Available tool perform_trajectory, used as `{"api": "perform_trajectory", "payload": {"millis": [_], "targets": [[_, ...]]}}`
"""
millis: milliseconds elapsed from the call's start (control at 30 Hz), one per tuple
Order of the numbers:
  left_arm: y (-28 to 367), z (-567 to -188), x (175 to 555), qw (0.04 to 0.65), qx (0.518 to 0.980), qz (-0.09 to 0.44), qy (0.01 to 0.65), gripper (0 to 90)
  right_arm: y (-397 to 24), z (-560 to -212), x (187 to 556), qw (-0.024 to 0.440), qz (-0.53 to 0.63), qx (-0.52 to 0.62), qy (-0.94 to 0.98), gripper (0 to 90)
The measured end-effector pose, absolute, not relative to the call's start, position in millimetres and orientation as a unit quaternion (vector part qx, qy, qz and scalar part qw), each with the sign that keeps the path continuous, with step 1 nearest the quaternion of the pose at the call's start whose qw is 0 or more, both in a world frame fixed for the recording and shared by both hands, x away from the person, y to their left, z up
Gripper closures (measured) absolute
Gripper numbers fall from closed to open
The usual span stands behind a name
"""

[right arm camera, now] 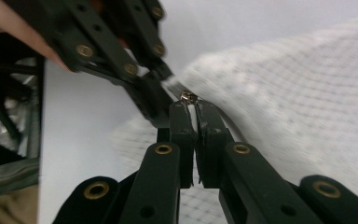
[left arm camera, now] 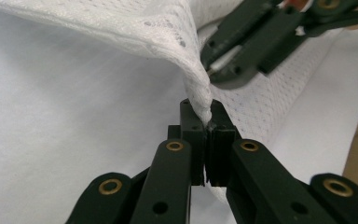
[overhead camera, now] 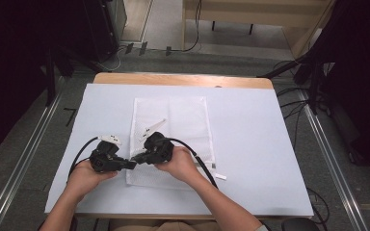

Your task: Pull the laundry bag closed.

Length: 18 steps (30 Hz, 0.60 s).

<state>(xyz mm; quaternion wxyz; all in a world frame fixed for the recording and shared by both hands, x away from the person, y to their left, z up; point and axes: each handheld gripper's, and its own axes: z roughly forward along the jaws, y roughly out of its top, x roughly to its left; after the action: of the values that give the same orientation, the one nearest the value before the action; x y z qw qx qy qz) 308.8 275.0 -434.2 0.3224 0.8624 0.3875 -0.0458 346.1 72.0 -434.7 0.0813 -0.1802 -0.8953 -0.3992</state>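
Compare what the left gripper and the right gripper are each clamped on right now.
The left gripper pinches a bunched corner of the white mesh bag; the right gripper pinches a small metal piece, seemingly the zipper pull, at the bag's edge. Both are shut, tips nearly meeting at the bag's near left corner.

Both grippers, left gripper [overhead camera: 129, 164] and right gripper [overhead camera: 136, 158], are built in black, with ribbed pads and brass-ringed pivot pins on the linkages. A black cable is trailed from each. Forearms are left bare.
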Motion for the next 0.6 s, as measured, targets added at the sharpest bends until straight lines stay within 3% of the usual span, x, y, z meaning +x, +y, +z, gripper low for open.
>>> {"api": "perform_trajectory", "payload": {"millis": [600], "targets": [[279.6, -435.6, 307.0, 0.340, 0.857, -0.045, 0.384, 88.6, 51.7, -443.5, 350.0, 0.080, -0.408, -0.178, -0.892, 88.7]]}}
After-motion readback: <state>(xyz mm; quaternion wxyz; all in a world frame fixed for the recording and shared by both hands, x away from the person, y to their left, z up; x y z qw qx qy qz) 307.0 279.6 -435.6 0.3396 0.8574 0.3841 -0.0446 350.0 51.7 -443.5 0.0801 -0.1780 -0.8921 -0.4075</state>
